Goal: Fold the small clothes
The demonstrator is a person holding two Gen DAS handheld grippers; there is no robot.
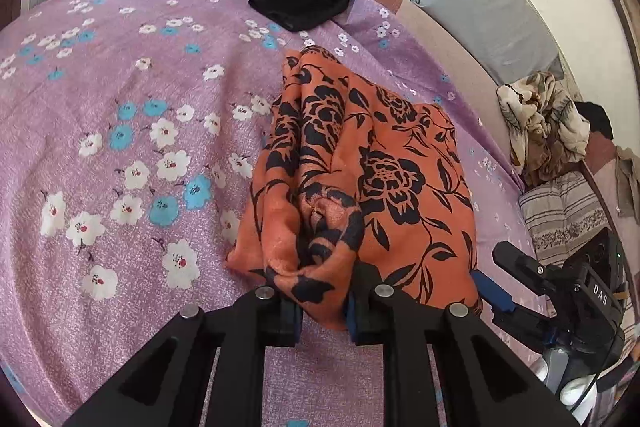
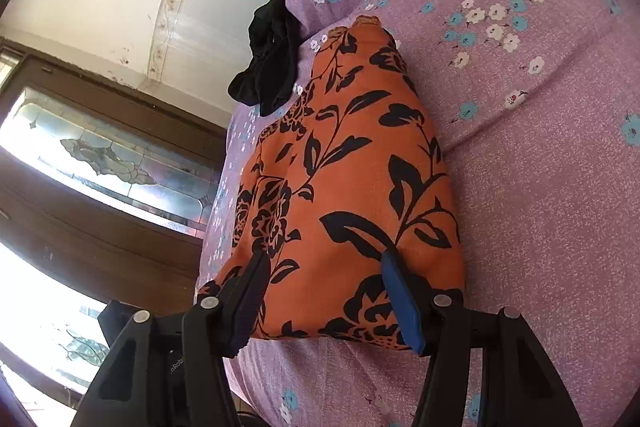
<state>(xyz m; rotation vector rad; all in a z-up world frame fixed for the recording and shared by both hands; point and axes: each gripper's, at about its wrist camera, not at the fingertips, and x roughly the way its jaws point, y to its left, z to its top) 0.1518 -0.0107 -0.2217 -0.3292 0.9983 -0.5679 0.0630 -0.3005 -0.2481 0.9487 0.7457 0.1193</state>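
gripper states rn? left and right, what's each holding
Left gripper: shut on a bunched edge of the orange floral cloth.
Right gripper: open, fingers straddling the same cloth, not clamped.

Bright daylight from a blown-out window (image 2: 48,331), soft shadows, sharp focus, heavy fisheye bending and dark vignetted corners

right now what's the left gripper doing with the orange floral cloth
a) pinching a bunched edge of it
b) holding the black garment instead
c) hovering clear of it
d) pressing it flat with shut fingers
a: the left gripper has the bunched edge of the orange floral cloth squeezed between its fingers.
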